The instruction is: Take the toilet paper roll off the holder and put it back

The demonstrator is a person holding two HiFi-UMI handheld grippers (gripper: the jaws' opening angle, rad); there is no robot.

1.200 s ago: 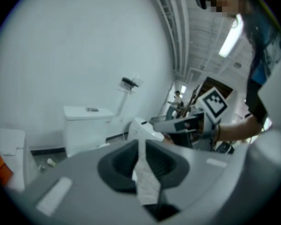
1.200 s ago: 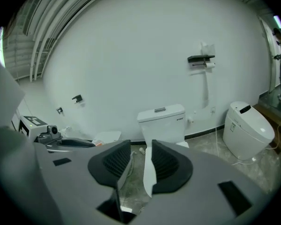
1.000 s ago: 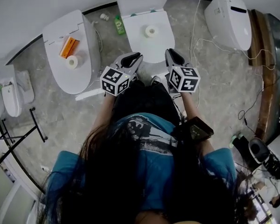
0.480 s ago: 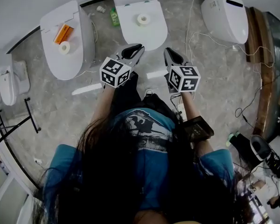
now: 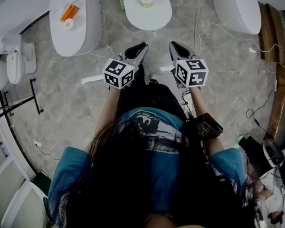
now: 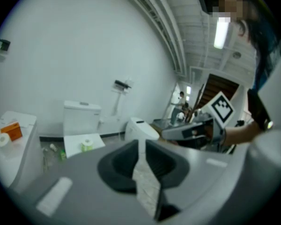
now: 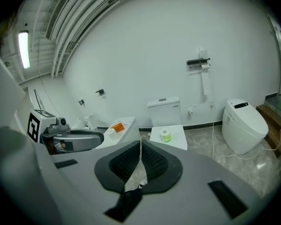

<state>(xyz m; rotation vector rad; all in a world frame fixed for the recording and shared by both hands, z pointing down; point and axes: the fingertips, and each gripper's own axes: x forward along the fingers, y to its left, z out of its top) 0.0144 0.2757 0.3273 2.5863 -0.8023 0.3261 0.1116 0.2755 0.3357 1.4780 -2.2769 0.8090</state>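
Note:
A toilet paper roll (image 5: 146, 0) with a green-tinted core stands on the closed lid of the middle toilet (image 5: 154, 18); it also shows as the roll (image 6: 87, 144) and the roll (image 7: 165, 135) in the gripper views. A black wall holder (image 7: 198, 62) hangs high right of the cistern, also seen as the holder (image 6: 122, 84); I cannot tell whether a roll is on it. My left gripper (image 5: 138, 48) and right gripper (image 5: 175, 46) are held side by side over the floor, well short of the toilet. Both are shut and hold nothing; the jaws meet in the left gripper (image 6: 139, 146) and the right gripper (image 7: 140, 149).
The left toilet (image 5: 83, 37) carries an orange box (image 5: 69, 12) and a second roll (image 5: 68, 23). A third toilet (image 5: 240, 6) stands at the right. A green bottle (image 5: 121, 4) sits by the wall. Cables (image 5: 256, 113) trail over the floor, and a black rack (image 5: 19, 103) stands at the left.
The toilets have slid toward the top of the head view, so they now lie farther from the grippers. Both grippers stay side by side and empty.

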